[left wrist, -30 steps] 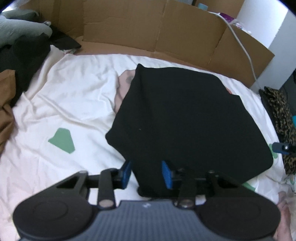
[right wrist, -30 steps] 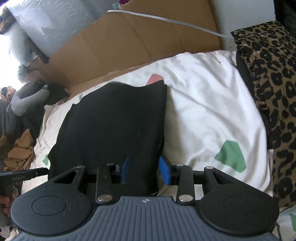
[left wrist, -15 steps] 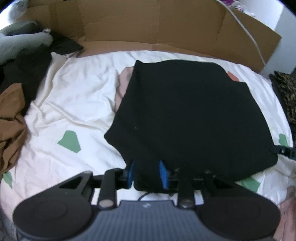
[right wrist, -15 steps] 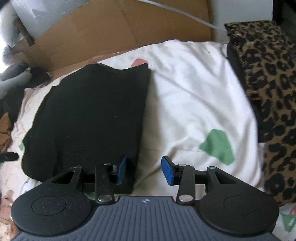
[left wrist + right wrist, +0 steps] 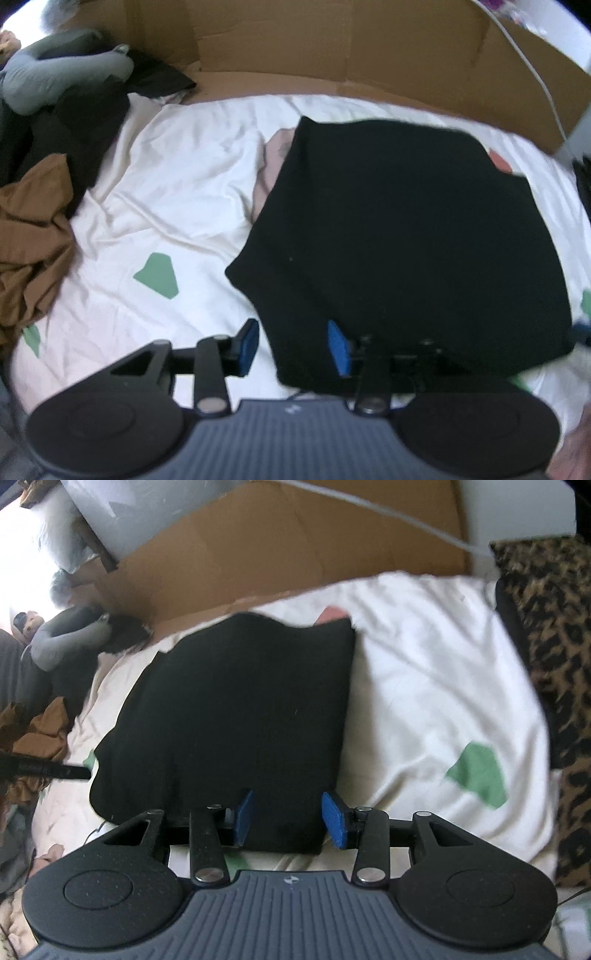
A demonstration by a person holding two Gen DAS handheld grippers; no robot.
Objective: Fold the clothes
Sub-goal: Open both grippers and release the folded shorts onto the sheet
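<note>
A folded black garment lies flat on the white sheet, over a pink garment that peeks out at its far left edge. My left gripper is open at the black garment's near left corner, and the cloth edge runs between its blue pads. In the right wrist view the same black garment reaches down to my right gripper, which is open with the near right corner between its fingers. Neither gripper pinches the cloth.
A cardboard wall with a white cable closes off the far side. Brown clothes, dark clothes and a grey stuffed shape pile up at the left. Leopard-print fabric lines the right edge of the white sheet.
My left gripper narrowed on the near edge half a second ago and has since opened wide. My right gripper shifted left, so the garment's corner now sits between its fingers.
</note>
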